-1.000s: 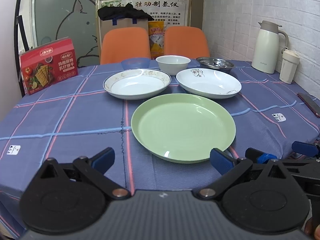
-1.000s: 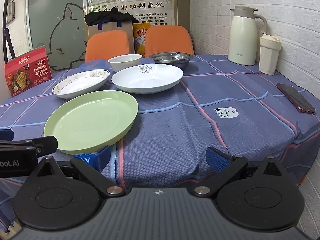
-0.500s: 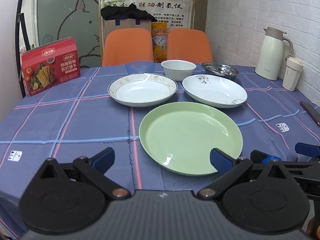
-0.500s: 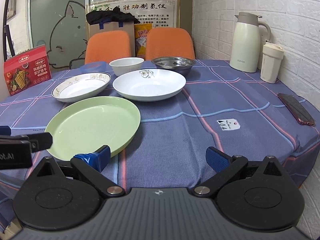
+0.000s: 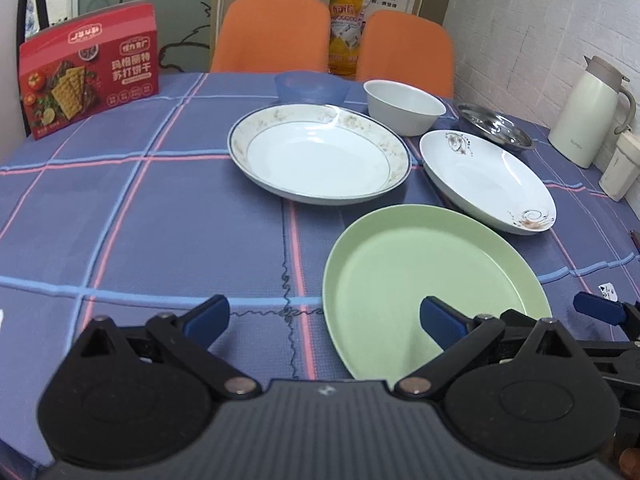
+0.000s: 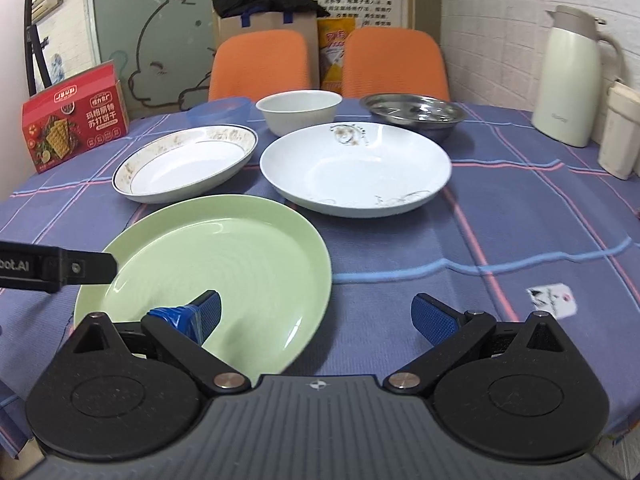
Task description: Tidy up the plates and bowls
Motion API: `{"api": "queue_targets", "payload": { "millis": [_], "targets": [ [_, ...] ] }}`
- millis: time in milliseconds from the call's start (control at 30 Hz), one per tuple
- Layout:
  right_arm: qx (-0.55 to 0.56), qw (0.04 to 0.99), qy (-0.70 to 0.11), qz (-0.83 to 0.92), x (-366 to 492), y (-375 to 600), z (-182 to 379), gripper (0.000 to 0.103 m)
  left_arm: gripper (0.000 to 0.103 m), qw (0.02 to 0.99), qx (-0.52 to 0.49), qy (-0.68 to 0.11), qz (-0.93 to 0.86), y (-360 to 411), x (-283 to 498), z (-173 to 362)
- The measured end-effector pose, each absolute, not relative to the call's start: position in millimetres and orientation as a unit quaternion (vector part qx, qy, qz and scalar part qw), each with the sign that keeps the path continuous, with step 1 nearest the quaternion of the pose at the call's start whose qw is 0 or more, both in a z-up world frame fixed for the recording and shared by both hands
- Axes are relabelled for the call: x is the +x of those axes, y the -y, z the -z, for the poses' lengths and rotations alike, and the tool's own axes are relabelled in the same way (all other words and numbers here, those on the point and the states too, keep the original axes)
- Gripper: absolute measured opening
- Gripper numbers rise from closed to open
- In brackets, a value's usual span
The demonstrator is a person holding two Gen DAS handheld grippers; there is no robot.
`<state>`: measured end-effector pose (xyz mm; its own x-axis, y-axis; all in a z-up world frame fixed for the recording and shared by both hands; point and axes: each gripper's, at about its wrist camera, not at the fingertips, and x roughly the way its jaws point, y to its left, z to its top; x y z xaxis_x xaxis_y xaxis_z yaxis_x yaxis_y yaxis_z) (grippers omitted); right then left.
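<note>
A green plate (image 5: 432, 276) (image 6: 212, 268) lies nearest me on the blue checked tablecloth. Behind it sit a floral-rimmed white plate (image 5: 320, 156) (image 6: 184, 164) and a plain white deep plate (image 5: 488, 176) (image 6: 356, 168). Further back stand a blue bowl (image 5: 312, 86) (image 6: 218, 110), a white bowl (image 5: 404, 106) (image 6: 300, 110) and a steel bowl (image 5: 496, 126) (image 6: 412, 112). My left gripper (image 5: 324, 318) is open, its right fingertip over the green plate's near rim. My right gripper (image 6: 316, 316) is open too, its left fingertip over that plate. Neither holds anything.
A red cracker box (image 5: 88, 66) stands at the back left. A cream thermos (image 6: 570, 76) and a cup (image 6: 620, 128) stand at the back right by the brick wall. Two orange chairs (image 6: 260, 64) are behind the table. A dark phone (image 5: 636, 238) lies at the right edge.
Both grippers have risen and moved forward over the table, so the plates appear nearer and lower. The left view has turned leftwards. No dish has moved.
</note>
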<state>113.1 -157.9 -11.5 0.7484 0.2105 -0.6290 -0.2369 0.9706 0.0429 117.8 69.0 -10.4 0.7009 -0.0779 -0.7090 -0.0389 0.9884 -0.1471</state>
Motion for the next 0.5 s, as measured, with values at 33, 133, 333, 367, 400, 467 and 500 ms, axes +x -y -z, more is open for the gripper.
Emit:
{"api": "queue_targets", "payload": {
  "millis": [33,133,333,367,400,467,500],
  "targets": [
    [-0.023,0.933,-0.337,-0.124,116,156,12,0.089,0.100,0.917,-0.074,-0.392,0.016,-68,122,12],
    [-0.024,0.925,-0.356,-0.133,123,153,15,0.089,0.100,0.910,-0.066,-0.409,0.029,-66,134,19],
    [-0.033,0.922,-0.357,-0.146,124,148,22,0.091,0.100,0.904,-0.077,-0.414,0.068,-71,143,24],
    [-0.034,0.924,-0.350,-0.150,122,149,23,0.091,0.100,0.906,-0.074,-0.410,0.070,-72,142,24],
    [-0.036,0.927,-0.341,-0.153,120,151,25,0.091,0.099,0.906,-0.072,-0.411,0.075,-72,142,24],
    [-0.039,0.931,-0.328,-0.158,116,153,27,0.091,0.099,0.907,-0.066,-0.409,0.082,-71,141,25],
    [-0.040,0.931,-0.328,-0.157,118,153,27,0.091,0.099,0.907,-0.062,-0.408,0.084,-71,141,25]
  ]
}}
